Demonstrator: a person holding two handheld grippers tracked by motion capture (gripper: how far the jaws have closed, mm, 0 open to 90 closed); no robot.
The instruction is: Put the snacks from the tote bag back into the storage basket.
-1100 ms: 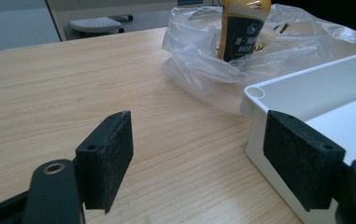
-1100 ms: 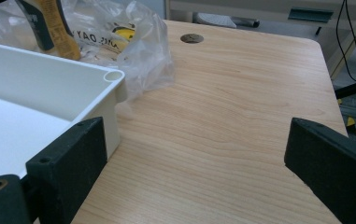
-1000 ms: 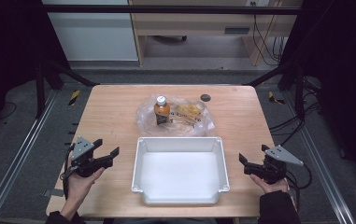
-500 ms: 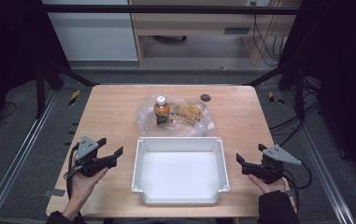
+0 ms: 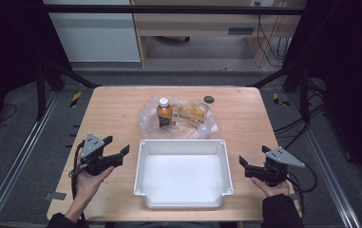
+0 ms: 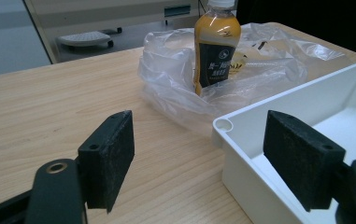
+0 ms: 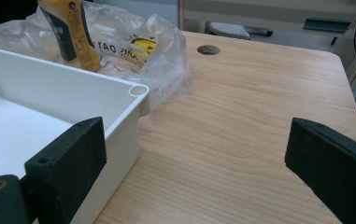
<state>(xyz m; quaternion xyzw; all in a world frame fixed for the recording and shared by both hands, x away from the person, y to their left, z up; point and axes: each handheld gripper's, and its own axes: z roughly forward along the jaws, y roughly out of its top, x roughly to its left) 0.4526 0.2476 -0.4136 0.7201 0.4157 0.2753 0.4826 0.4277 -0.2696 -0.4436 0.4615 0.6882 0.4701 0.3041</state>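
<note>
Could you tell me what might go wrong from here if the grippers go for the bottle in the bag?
The bottle stands upright amid a crumpled plastic bag, so jaws may catch film or tip it. The white bin lies between both open grippers, left gripper and right gripper, and the bottle; a low reach could bump its rim.

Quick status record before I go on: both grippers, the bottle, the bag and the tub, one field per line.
left gripper: open, holding nothing, left of the tub, above the table
right gripper: open, holding nothing, right of the tub
bottle: upright, white cap on, orange drink, standing in the bag
bag: clear plastic, crumpled, just beyond the tub's far wall, with a yellow item inside
tub: white, empty, at the near middle of the table
</note>
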